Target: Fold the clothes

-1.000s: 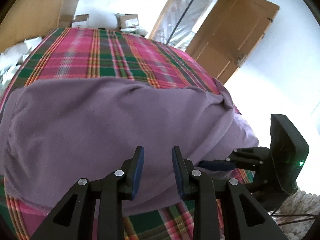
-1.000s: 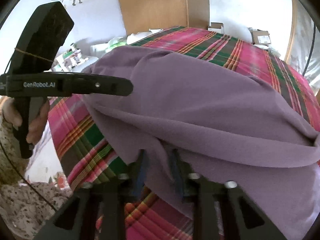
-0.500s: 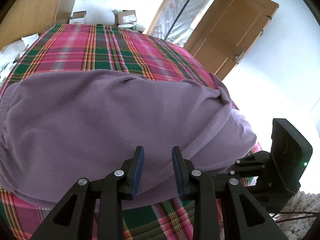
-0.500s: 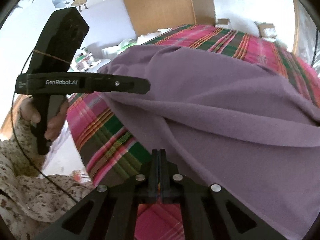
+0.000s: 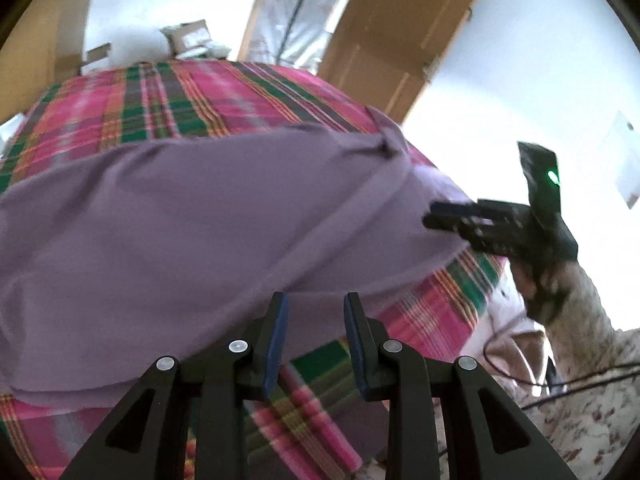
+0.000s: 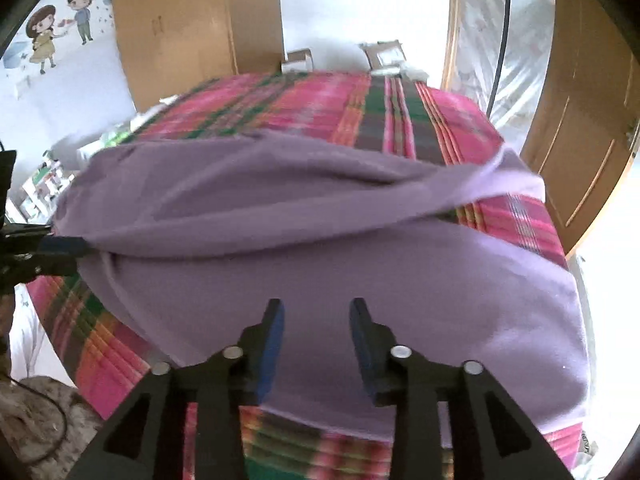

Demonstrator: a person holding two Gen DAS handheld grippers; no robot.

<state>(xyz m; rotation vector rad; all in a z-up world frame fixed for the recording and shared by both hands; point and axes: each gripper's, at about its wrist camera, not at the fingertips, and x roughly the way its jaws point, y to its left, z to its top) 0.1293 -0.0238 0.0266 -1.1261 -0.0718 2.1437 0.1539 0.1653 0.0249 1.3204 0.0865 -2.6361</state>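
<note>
Now plaid bedspread (image 6: 400,120) carrying purple garment (image 6: 320,260), spread flat, one fold across far part. Right gripper (image 6: 316,332) released since half-second ago, jaws apart, empty. Left gripper (image 5: 314,332) likewise apart, empty. Regrasp likely next.

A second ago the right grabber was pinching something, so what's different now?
The right gripper has opened and let go of the purple garment, which now lies folded over on the plaid bedspread. The left gripper stayed open, holding nothing. The bedspread did not move.
</note>
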